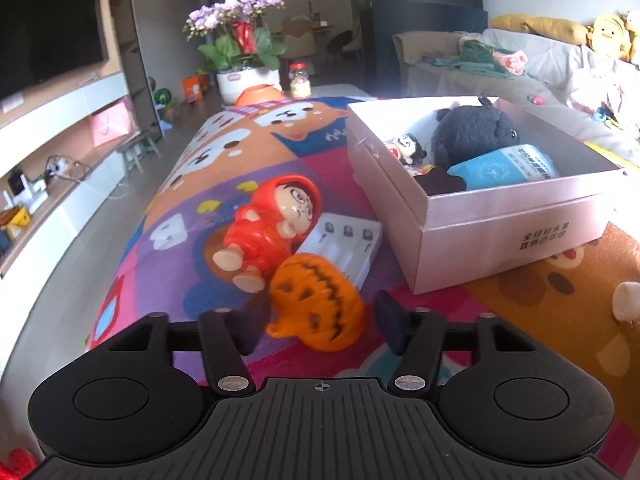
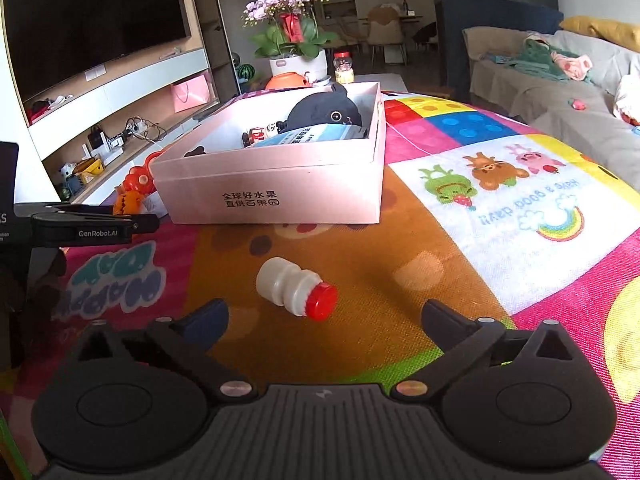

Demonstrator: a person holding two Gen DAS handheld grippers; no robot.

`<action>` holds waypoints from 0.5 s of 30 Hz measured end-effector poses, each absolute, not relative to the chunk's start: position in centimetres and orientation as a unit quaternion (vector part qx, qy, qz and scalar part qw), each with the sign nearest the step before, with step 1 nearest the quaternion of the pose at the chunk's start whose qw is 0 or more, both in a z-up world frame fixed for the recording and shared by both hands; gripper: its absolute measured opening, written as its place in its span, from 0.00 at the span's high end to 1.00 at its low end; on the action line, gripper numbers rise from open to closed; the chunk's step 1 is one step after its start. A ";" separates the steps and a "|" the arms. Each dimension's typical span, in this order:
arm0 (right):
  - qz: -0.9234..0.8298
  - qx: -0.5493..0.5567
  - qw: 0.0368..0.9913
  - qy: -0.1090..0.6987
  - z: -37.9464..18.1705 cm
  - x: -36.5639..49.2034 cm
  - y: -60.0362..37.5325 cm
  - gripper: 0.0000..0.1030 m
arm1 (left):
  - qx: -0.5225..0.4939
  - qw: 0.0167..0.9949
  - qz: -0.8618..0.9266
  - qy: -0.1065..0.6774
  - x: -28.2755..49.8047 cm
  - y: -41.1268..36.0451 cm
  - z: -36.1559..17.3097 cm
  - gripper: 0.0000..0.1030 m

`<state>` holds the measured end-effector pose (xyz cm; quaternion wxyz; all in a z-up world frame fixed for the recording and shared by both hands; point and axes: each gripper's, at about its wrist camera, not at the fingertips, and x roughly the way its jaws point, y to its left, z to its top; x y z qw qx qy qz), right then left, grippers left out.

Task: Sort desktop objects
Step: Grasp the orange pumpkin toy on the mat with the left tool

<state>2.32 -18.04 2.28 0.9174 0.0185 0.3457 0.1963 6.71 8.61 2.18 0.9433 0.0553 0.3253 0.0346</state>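
Pink straight ahead: facing an open cardboard box (image 1: 500, 220) on the table's cartoon-printed mat (image 1: 240, 152), already carrying a black plush toy (image 1: 472, 132), a blue packet (image 1: 508, 168) and a small doll (image 1: 406, 148). Seeing, beyond it at the far end of the table, a potted purple orchid (image 1: 240, 40) and a red-lidded jar (image 1: 300, 78), with a covered sofa (image 1: 520, 64) off to the right.

Crowding in close on the left side of the box: a red-hooded figurine (image 1: 272, 220) lying on its back, partly over a white plastic case (image 1: 344, 248). Pinching an orange pumpkin toy (image 1: 316, 300) with the left gripper (image 1: 320, 324), just in front of that figurine and case and touching or nearly touching both. Showing a jagged black mouth and dark cut-out eyes, glossy, ribbed, slightly blurred. Pressing the left finger (image 1: 256, 320) against its side; leaving what looks like a thin sliver at the right finger, too blurred to be sure.

Holding the right gripper (image 2: 324, 316) spread wide, low over the brown bear patch of the mat, in front of the box's printed wall. Framing a small white bottle (image 2: 288, 290) with a red cap, lying on its side, cap pointing towards the camera and to the right, waisted in the middle, sitting between and just ahead of the open fingers, touching neither. Catching, at the left edge of the right wrist view, the left gripper reaching in beside the box corner with the pumpkin at its tip.
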 end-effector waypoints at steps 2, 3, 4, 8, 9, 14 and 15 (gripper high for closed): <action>0.194 0.023 0.917 0.347 2.3 2.4 -18.1 0.00 | 0.059 0.944 0.038 0.322 6.0 8.7 2.4 0.44; 0.193 0.025 0.917 0.348 2.2 2.4 -18.1 0.00 | 0.063 0.945 0.039 0.319 5.5 8.6 2.6 0.45; 0.192 0.027 0.917 0.349 2.2 2.4 -18.2 0.00 | 0.067 0.946 0.036 0.315 4.9 8.4 2.8 0.45; 0.192 0.028 0.917 0.349 2.2 2.4 -18.2 0.00 | 0.065 0.950 -0.028 0.304 2.0 6.3 4.1 0.45; 0.191 0.028 0.917 0.349 2.2 2.4 -18.2 0.00 | 0.062 0.950 -0.050 0.303 1.4 5.5 4.3 0.45; 0.186 0.027 0.918 0.350 2.2 2.4 -18.1 0.00 | 0.050 0.933 -0.132 0.331 -0.2 2.6 3.7 0.12; 0.186 0.027 0.918 0.350 2.1 2.4 -18.2 0.00 | 0.058 0.930 -0.141 0.335 -0.5 2.1 3.5 0.12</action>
